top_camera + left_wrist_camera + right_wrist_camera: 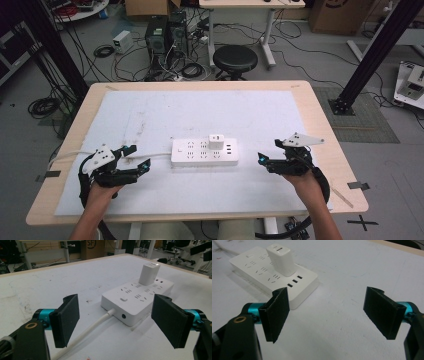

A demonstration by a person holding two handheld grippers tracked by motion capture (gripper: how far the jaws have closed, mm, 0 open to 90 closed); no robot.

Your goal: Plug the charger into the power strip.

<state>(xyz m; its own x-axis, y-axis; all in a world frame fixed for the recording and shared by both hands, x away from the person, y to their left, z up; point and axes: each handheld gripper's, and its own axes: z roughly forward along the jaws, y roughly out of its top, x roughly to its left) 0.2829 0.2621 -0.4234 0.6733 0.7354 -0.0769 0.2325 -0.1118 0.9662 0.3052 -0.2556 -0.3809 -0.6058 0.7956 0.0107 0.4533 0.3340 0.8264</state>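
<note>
- Power strip [205,153] lies flat mid-surface on the white sheet [150,115], between the two claws.
- White charger [216,140] is plugged into the strip's top, upright, near its right end, next to the USB ports.
- Strip's white cord [87,332] exits the left end and runs off toward the surface's left edge.
- Left claw [136,157]: jaws apart, holding nothing, just beside the strip's cord end; in the left gripper view the cord passes between the jaws.
- Right claw [267,153]: jaws wide apart, empty, near the strip's right end, not touching it.
- Both claws sit low over the surface [320,125], pointed inward at the strip.
</note>
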